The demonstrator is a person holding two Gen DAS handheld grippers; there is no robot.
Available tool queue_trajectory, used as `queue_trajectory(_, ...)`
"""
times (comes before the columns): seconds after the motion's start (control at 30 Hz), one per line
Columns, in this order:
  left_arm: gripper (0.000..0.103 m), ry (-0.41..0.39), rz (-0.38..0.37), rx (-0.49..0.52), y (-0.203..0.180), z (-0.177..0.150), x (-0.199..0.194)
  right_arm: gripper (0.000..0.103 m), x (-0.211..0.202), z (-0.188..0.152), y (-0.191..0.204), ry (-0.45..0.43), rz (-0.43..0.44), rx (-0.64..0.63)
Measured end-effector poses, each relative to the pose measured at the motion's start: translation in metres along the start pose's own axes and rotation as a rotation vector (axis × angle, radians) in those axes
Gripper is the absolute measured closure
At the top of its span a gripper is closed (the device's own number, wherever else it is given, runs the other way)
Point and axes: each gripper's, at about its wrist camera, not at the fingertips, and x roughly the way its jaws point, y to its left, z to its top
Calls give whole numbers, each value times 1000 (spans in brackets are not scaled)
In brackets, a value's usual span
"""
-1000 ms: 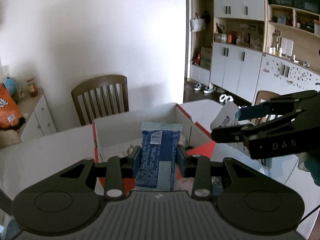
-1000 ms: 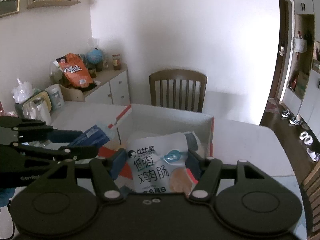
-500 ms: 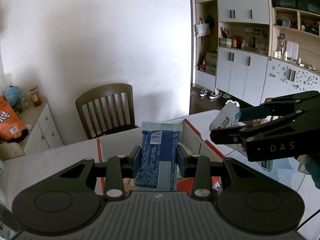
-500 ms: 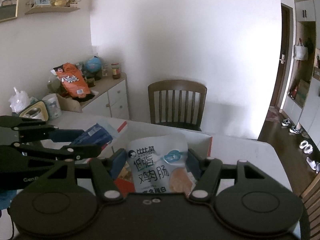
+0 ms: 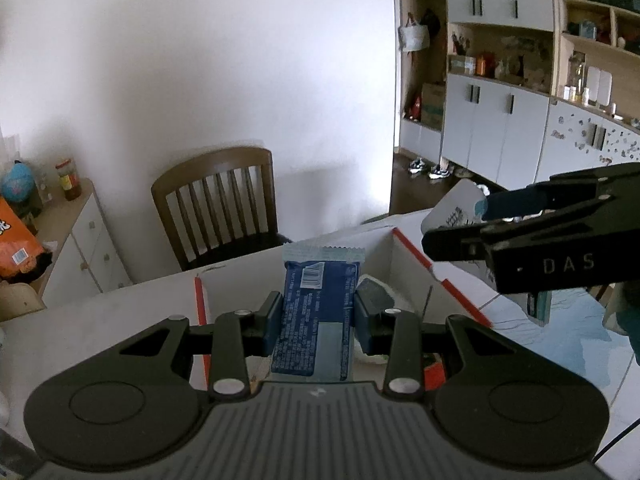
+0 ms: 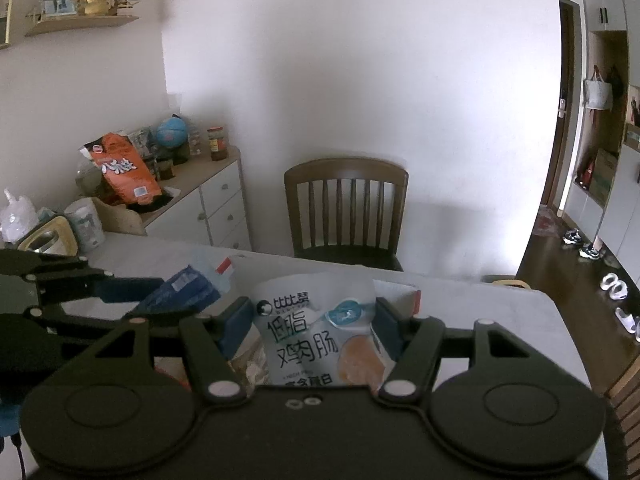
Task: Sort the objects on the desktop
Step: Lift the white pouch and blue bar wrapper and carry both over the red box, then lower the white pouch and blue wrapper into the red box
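My left gripper is shut on a blue snack packet, which stands upright between the pads. It hangs over an open cardboard box with red edges on the white table. My right gripper is shut on a white chicken-sausage pouch above the same box. In the left wrist view the right gripper reaches in from the right with the pouch. In the right wrist view the left gripper comes from the left with the blue packet. Some wrapped items lie in the box, mostly hidden.
A brown wooden chair stands behind the table's far edge. A white sideboard at the left carries an orange snack bag, a globe and jars. A blue patterned mat covers the table on the right.
Both grippers have travelled forward over the box with their packets still held. The box has slid down in both views, and the chair and far wall now look closer.
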Motion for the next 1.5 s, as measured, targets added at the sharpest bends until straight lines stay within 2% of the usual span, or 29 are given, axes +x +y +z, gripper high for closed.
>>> queue_trajectory(0.33, 67, 67, -8, -22, 20, 1, 35, 38, 39, 5, -9, 25, 7, 39)
queue_trajectory(0.8, 67, 161, -34, -18, 24, -10, 79, 38, 82, 2, -31, 61, 10, 134)
queue_trajectory(1.5, 67, 322, -41, -43, 29, -34, 141, 38, 152, -30, -34, 273, -14, 160)
